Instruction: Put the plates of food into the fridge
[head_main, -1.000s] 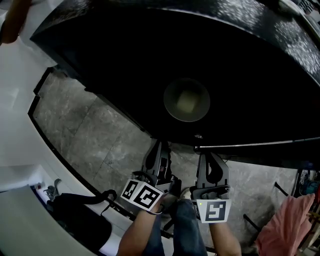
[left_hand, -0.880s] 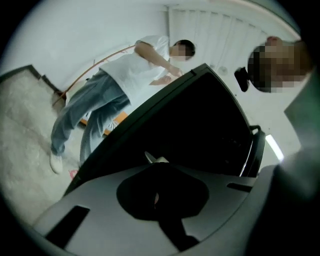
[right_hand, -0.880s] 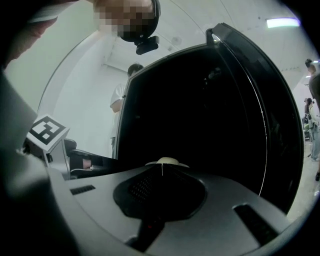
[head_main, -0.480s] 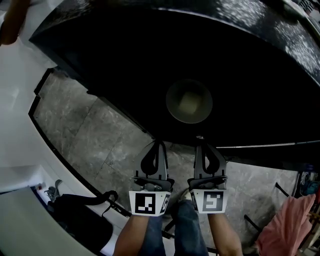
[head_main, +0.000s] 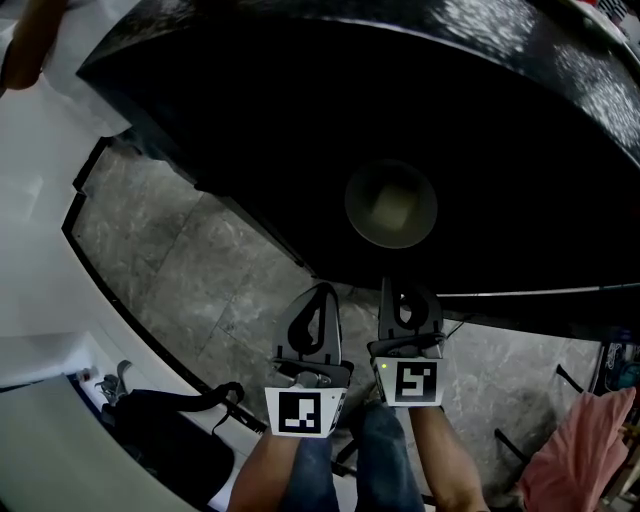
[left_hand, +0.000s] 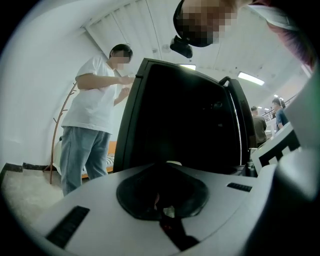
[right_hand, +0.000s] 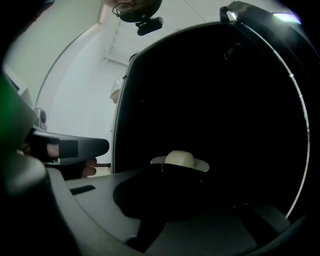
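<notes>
Plate (head_main: 391, 205) shows overhead; left gripper view shows person (left_hand: 95, 110).

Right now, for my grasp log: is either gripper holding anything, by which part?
Nothing: left gripper and right gripper are shut, empty, short of the plate.

From my end this reads as a big shared indoor room, office or studio type; the exact kind I can't pin down. Cues: a grey stone-look tiled floor (head_main: 170, 260) with a black skirting line along a plain white wall (head_main: 40, 200). Long strip lights (left_hand: 251, 78) sit on a white slatted ceiling (left_hand: 135, 25). A person in a white T-shirt (left_hand: 95, 105) stands by a wooden coat stand (left_hand: 57, 130), with more people (left_hand: 257, 125) far back on the right. A wide glossy black tabletop (head_main: 300, 120) carries one plate (head_main: 391, 205) toward its near edge. A black bag (head_main: 160, 440) lies on the floor by the wall, and a pink cloth (head_main: 575, 450) is at the floor's right side.
</notes>
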